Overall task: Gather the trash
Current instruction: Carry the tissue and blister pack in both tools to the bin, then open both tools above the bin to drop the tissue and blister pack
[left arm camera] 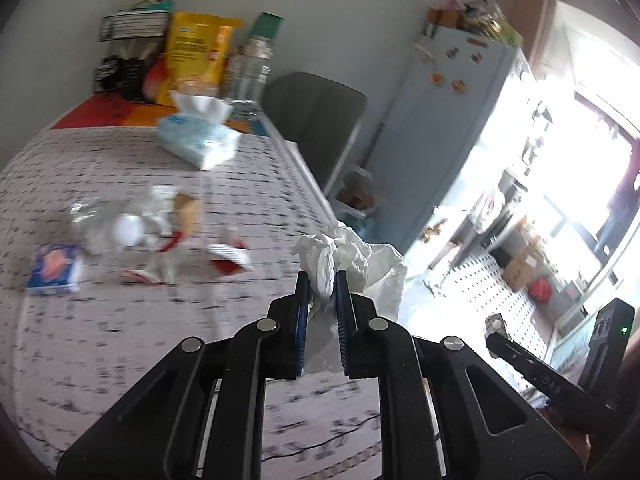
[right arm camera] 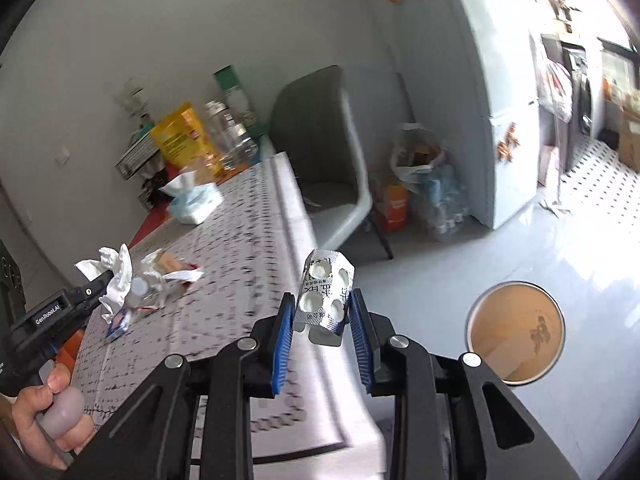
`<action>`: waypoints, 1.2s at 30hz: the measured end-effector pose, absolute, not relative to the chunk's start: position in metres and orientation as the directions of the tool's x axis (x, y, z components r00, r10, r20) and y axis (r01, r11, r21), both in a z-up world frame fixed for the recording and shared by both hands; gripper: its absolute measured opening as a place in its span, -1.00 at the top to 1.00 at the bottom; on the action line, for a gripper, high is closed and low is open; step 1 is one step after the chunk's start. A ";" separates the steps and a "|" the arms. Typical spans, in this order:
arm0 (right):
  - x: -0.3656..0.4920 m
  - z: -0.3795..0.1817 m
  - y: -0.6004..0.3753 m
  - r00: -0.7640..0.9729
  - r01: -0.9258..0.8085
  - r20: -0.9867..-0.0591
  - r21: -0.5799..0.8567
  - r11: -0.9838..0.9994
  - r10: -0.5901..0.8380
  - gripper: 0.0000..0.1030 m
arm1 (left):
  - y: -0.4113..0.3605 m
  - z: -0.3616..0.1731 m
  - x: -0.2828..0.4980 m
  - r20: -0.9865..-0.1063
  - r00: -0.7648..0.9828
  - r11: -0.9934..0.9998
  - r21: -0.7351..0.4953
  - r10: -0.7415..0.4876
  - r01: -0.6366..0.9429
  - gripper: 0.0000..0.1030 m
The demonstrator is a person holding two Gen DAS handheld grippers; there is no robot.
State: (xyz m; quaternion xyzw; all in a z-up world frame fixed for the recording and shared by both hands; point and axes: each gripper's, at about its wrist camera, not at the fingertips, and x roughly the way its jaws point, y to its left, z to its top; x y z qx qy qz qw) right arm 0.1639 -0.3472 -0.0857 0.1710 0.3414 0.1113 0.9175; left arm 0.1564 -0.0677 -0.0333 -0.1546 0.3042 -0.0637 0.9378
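Note:
My left gripper (left arm camera: 322, 280) is shut on a crumpled white tissue (left arm camera: 340, 252), held above the right edge of the table (left arm camera: 140, 340). The tissue also shows in the right wrist view (right arm camera: 118, 276). My right gripper (right arm camera: 320, 306) is shut on a silver empty pill blister pack (right arm camera: 324, 296), held past the table's edge over the floor. More trash lies on the table: clear plastic wrappers (left arm camera: 120, 224), red-and-white torn packets (left arm camera: 228, 258) and a small blue box (left arm camera: 54, 268).
A round brown-lined bin (right arm camera: 516, 332) stands on the floor below right of my right gripper. A tissue pack (left arm camera: 198, 138), yellow bag (left arm camera: 196, 56) and bottles stand at the table's far end. A grey chair (right arm camera: 320, 152), filled bags (right arm camera: 424, 184) and a fridge (right arm camera: 492, 100) are beyond.

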 end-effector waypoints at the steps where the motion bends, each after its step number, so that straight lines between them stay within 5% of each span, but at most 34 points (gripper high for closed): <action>1: 0.164 -0.089 -0.358 0.745 -0.070 -0.591 0.391 0.918 0.309 0.46 | -0.078 -0.034 0.161 -0.554 0.801 0.944 -0.326 -0.225 0.039 0.74; 29: 0.201 -0.214 -0.557 0.710 0.275 -0.684 0.490 0.827 0.169 0.46 | -0.331 -0.105 0.273 -0.700 0.587 0.912 -0.272 -0.407 0.308 0.74; 36: 0.235 -0.238 -0.591 0.718 0.275 -0.671 0.518 0.810 0.186 0.01 | -0.370 -0.130 0.295 -0.738 0.535 0.907 -0.274 -0.411 0.319 0.74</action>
